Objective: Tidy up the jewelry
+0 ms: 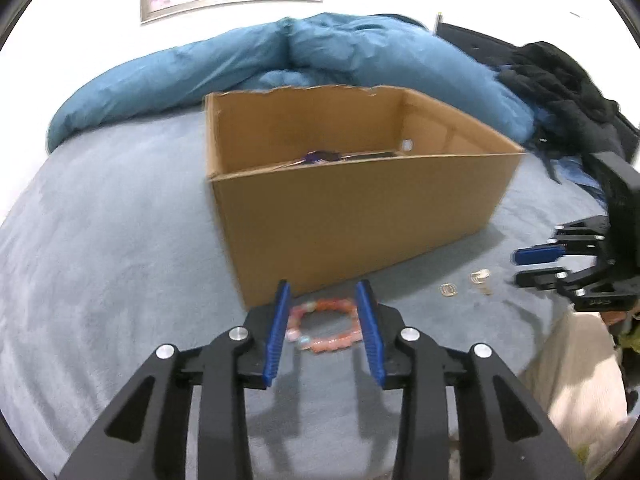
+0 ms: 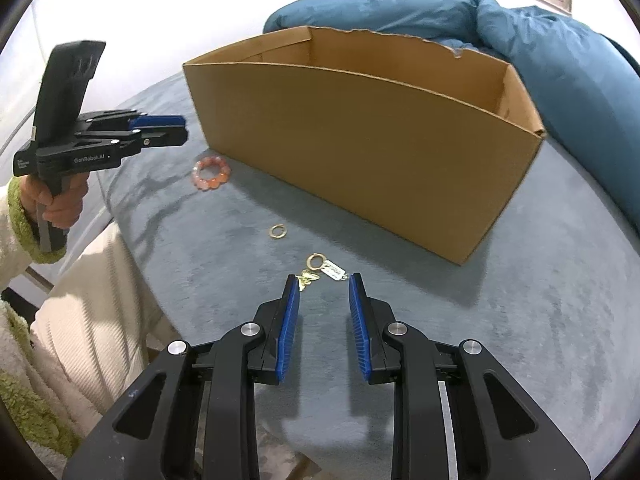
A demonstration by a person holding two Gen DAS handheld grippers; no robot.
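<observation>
While a person's hand (image 2: 60, 200) steers it above the grey plush bedspread (image 1: 100, 240), the left gripper (image 1: 325, 292) hangs with jaws parted and empty, the orange-pink beaded bracelet (image 1: 326, 326) lying on the fabric just beyond its blue ribbed fingertips, beside the open brown cardboard box (image 1: 352, 216). Round, glossy beads on what is likely elastic should prove light, slippery and floppy; pinching across one side of the loop looks safest. Further right, the right gripper (image 2: 323, 280) is likewise released, holding nothing, with a thin gold ring (image 2: 277, 231) and a tagged gold ring (image 2: 316, 261) ahead of its tips, small, hard and flat-lying.
</observation>
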